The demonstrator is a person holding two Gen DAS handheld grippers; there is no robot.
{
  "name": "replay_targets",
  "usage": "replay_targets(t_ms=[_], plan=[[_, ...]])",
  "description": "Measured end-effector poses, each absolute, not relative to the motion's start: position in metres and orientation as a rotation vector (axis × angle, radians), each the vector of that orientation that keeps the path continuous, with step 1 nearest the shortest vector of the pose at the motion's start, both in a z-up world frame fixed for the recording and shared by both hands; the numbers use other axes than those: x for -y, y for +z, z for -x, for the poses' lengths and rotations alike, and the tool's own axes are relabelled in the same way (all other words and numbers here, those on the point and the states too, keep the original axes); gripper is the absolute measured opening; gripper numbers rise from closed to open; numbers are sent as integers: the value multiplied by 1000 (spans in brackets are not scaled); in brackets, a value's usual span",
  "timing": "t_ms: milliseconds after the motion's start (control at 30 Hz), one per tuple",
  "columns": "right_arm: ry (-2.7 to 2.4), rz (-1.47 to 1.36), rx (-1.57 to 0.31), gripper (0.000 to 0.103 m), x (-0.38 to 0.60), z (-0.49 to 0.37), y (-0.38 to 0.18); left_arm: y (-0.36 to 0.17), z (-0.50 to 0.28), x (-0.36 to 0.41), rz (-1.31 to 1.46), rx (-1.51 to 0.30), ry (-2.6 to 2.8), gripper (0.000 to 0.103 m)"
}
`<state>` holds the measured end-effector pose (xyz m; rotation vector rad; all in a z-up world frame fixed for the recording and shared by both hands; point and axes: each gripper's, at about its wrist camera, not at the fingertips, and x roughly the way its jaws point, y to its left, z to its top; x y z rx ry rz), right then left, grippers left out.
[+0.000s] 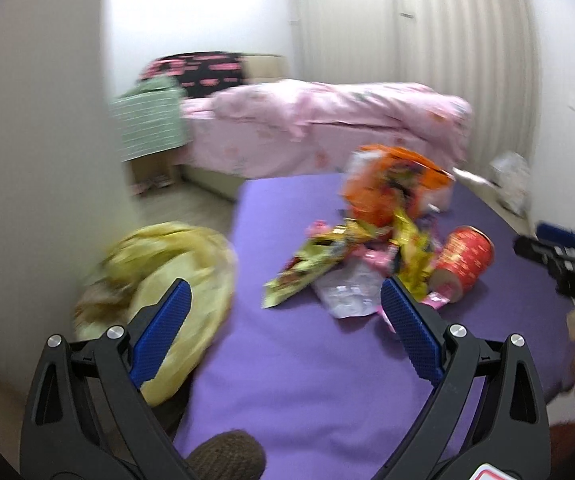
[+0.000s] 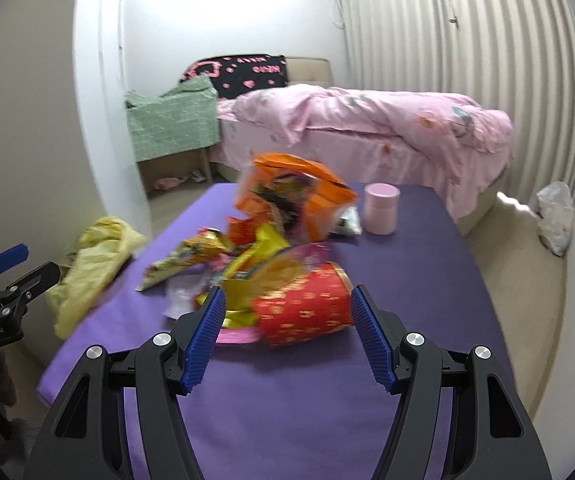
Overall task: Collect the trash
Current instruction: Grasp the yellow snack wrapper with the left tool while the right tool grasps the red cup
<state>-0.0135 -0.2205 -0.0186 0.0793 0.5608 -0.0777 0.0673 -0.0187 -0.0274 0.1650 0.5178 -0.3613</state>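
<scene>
A heap of snack trash lies on the purple mat [image 1: 287, 360] [image 2: 407, 280]: an orange bag [image 1: 391, 184] [image 2: 291, 192], yellow wrappers [image 1: 307, 268] [image 2: 191, 256], a white wrapper [image 1: 347, 292] and a red paper cup [image 1: 463, 264] [image 2: 303, 312] on its side. A yellow plastic bag [image 1: 175, 280] [image 2: 91, 268] sits at the mat's left edge. My left gripper [image 1: 283, 316] is open, between the yellow bag and the heap, holding nothing. My right gripper [image 2: 287, 328] is open, its fingers on either side of the red cup, apart from it.
A pink canister [image 2: 381, 208] stands on the mat behind the heap. A bed with pink bedding [image 2: 367, 128] [image 1: 327, 120] lies beyond, with a green cloth-covered box [image 2: 171, 124] to its left. A white plastic bag [image 2: 555, 216] lies by the curtain. A brown-socked foot [image 1: 227, 456] shows at the bottom.
</scene>
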Motion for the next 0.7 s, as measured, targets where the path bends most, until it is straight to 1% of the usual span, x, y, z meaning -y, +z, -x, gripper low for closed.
replay_targets(t_ms=[133, 167, 267, 400, 533, 700], plan=[[-117, -73, -596, 61, 238, 6, -27, -42, -101, 31, -179, -569, -534, 91], [-124, -72, -605, 61, 242, 5, -30, -45, -109, 33, -168, -573, -560, 94], [-140, -73, -638, 61, 253, -1, -39, -52, -135, 38, -161, -574, -611, 94], [-141, -83, -677, 61, 262, -10, -49, -69, -180, 52, -188, -684, -669, 94], [-107, -115, -715, 61, 259, -19, -57, -82, -216, 62, -222, -745, -696, 94], [-37, -91, -775, 61, 232, -33, -69, -85, -236, 59, -148, -785, -693, 92]])
